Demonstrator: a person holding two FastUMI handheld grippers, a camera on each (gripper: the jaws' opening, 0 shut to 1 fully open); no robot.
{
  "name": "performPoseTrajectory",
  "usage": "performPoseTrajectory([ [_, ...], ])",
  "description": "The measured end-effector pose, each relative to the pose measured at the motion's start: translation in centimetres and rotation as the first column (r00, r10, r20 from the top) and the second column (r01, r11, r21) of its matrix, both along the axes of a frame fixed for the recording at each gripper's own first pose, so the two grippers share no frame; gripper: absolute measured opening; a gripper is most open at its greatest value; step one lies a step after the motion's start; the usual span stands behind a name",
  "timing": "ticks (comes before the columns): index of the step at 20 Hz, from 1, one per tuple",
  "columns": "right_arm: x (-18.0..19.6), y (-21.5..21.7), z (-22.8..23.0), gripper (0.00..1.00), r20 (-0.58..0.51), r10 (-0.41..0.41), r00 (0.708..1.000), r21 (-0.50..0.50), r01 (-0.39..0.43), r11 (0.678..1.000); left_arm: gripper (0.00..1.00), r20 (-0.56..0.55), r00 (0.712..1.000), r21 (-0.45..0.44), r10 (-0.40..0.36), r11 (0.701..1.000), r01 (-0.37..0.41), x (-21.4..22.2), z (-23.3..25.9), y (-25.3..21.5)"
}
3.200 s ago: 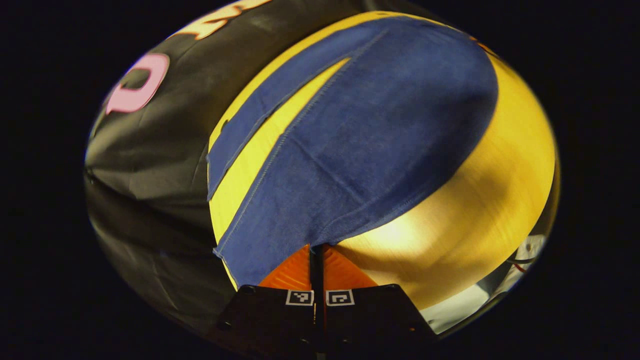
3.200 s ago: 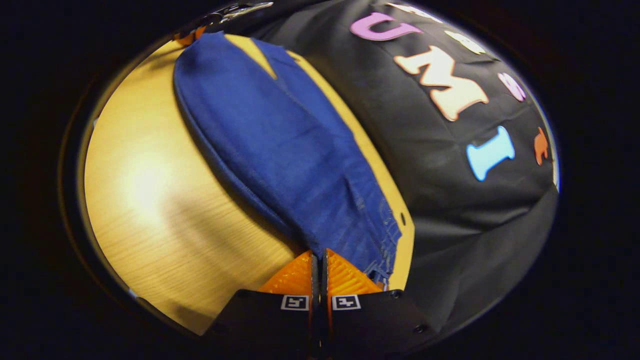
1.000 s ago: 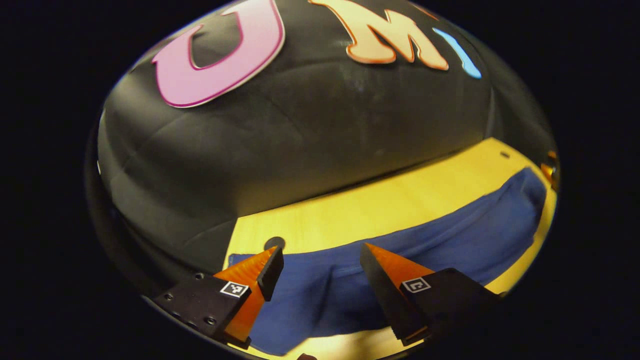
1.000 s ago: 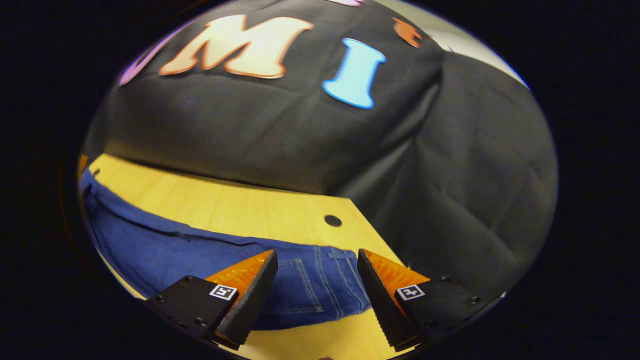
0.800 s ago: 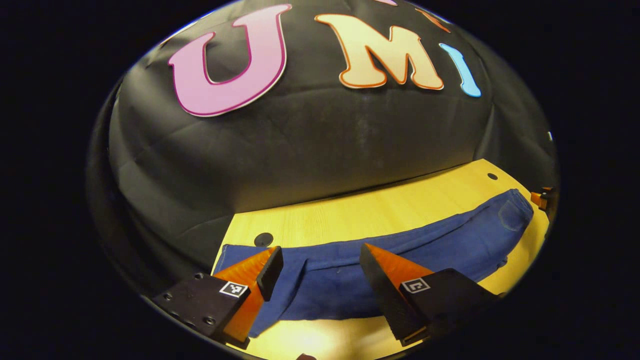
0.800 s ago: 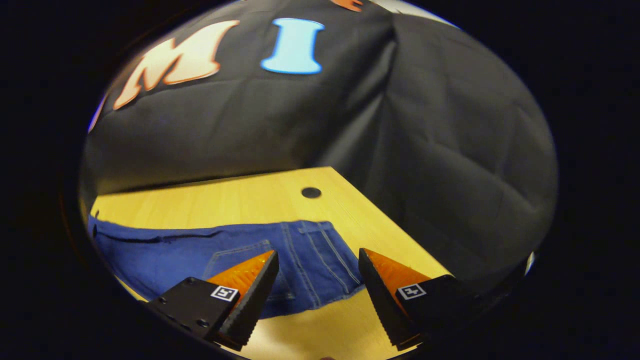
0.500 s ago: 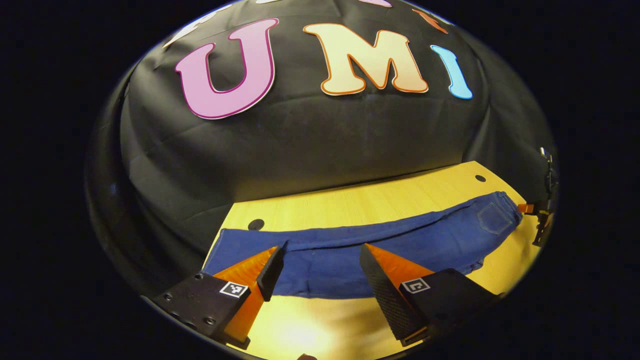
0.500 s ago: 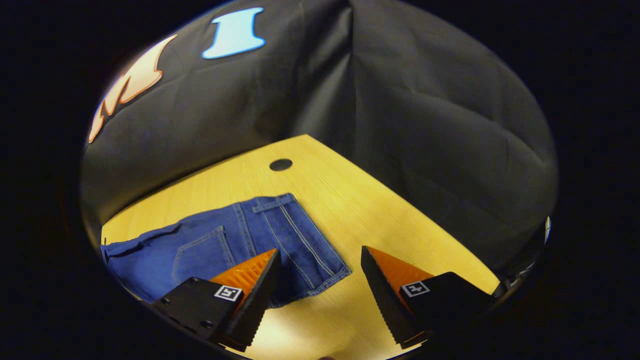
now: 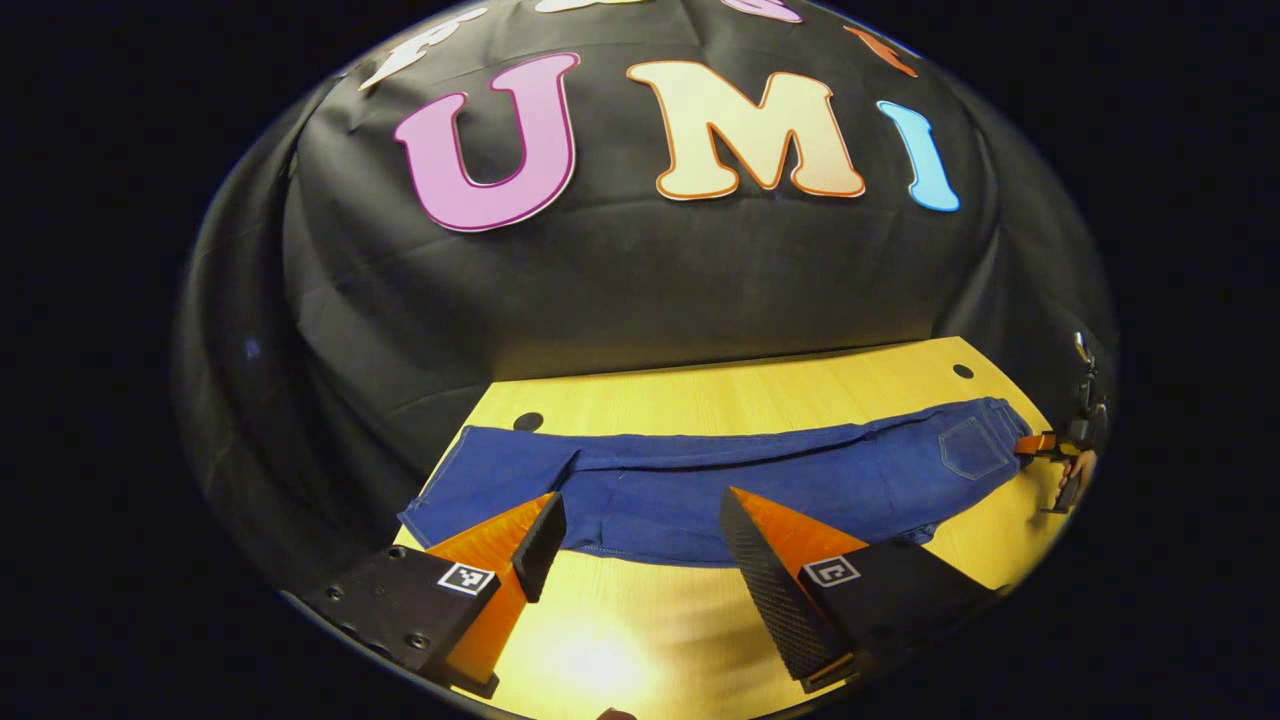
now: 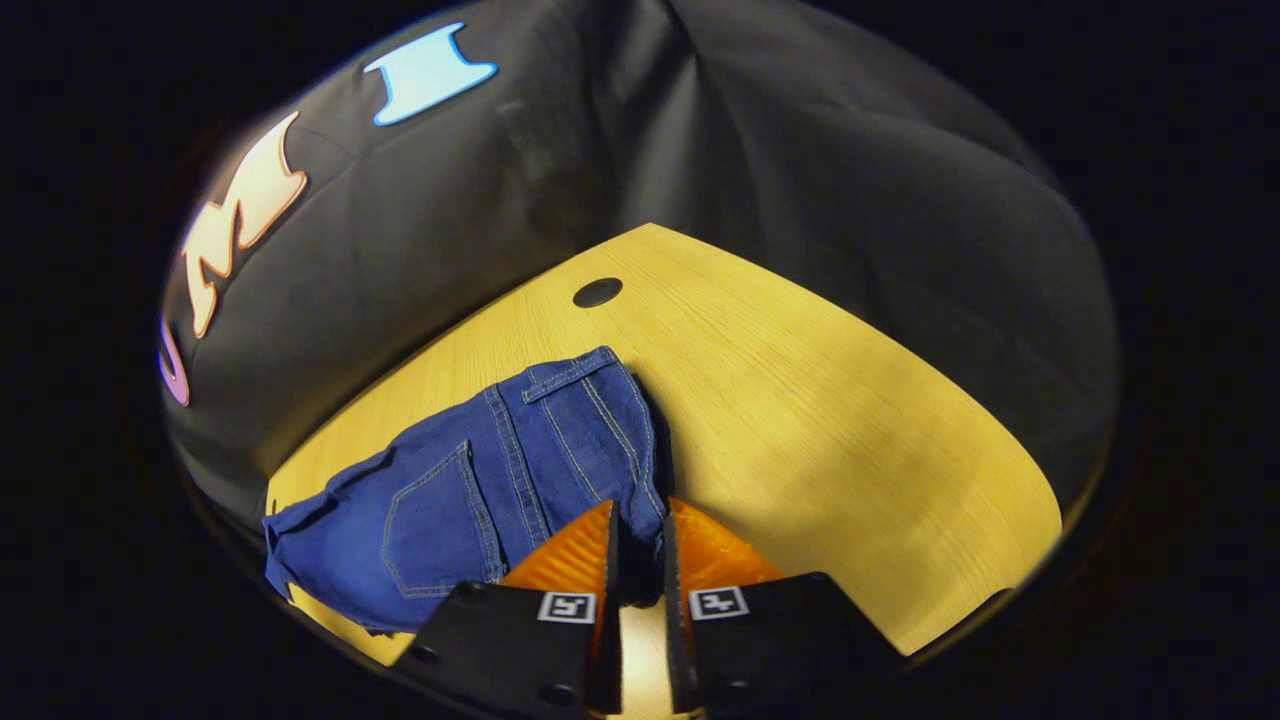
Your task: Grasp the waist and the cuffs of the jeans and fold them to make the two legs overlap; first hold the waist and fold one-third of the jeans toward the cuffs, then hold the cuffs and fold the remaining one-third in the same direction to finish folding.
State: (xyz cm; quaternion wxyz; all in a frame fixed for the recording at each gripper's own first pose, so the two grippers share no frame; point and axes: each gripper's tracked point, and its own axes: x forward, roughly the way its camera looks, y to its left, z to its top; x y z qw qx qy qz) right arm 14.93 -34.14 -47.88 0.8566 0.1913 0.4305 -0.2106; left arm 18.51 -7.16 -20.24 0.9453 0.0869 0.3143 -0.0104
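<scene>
The jeans (image 9: 720, 480) lie flat along the worktop (image 9: 700, 395), legs already overlapped into one long strip running left to right, a little nearer the far wall than the near edge. The cuffs (image 9: 450, 490) sit at the left end beside a small dark hole (image 9: 528, 421); the waist (image 10: 590, 420), back pocket showing, sits at the right end near a second hole (image 10: 597, 292).

In the left gripper view, the left tool (image 9: 640, 530) hovers with its fingers spread wide and nothing between them, just short of the strip's near edge toward the cuff end.

In the right gripper view, the right tool (image 10: 638, 545) has its fingers drawn nearly together on the near corner of the waist, denim pinched between them.

The step in hand looks like the first fold, waist toward cuffs. To do it well, the left tool would best take the waist's other corner, or pin the fold line, so the band lifts level. Carried by one corner alone, the heavy denim would likely sag and skew. Lift low, travel leftward along the strip, and lay the waist down about a third of the way with the edges aligned.
</scene>
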Motion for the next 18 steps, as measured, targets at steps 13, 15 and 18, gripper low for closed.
performPoseTrajectory([
  [13, 0.8, 0.2, 2.7, 0.11, 0.02, -0.062, 0.998, -0.187, 0.065, 0.98, 0.96, -0.042, 0.998, -0.023, 0.047, 0.999, -0.048, -1.2, -1.4, 1.4],
  [15, 1.5, 1.3, 4.4, 0.11, 0.062, -0.058, 0.996, -0.204, 0.069, 0.976, 0.96, -0.049, 0.998, -0.022, 0.042, 0.999, -0.044, -0.8, -2.0, 2.2],
  [18, 1.4, 1.7, 9.2, 0.11, 0.143, -0.023, 0.989, -0.214, 0.054, 0.975, 0.96, -0.044, 0.998, -0.038, 0.036, 0.999, -0.037, -0.6, -2.1, 3.4],
])
